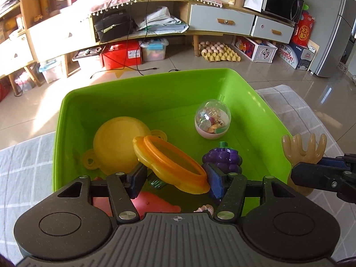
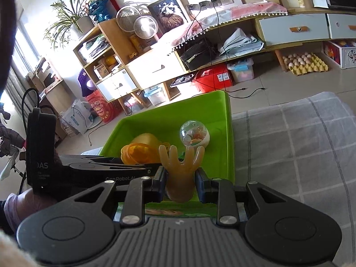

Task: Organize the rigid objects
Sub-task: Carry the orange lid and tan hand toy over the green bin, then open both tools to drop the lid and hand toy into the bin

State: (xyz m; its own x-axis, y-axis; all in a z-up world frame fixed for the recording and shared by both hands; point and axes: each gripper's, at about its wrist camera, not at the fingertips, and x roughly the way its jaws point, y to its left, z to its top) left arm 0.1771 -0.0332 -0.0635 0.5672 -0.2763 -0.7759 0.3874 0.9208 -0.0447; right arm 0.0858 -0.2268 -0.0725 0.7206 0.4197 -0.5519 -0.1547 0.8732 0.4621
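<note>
A green bin [image 1: 155, 84] stands on a grey checked cloth [image 1: 22, 166]. In it lie a yellow toy pot [image 1: 118, 142] upside down, a clear capsule ball [image 1: 213, 120] with trinkets, purple toy grapes [image 1: 224, 159] and a pink toy [image 1: 151, 202]. An orange lid [image 1: 178, 166] leans tilted against the pot, between the jaws of my left gripper [image 1: 175, 178], which stand open around it. My right gripper [image 2: 180, 180] is shut on the wrist of an amber hand-shaped toy [image 2: 179, 166], held upright at the bin's right rim [image 2: 230, 133]. That toy [image 1: 302, 149] also shows in the left wrist view.
Beyond the bin is a tiled floor with a low wooden cabinet [image 1: 155, 6], storage boxes, an egg tray [image 1: 219, 51] and trailing cables. The checked cloth [image 2: 300, 144] stretches right of the bin. A person's gloved hand [image 2: 20, 202] holds the left gripper [image 2: 111, 169].
</note>
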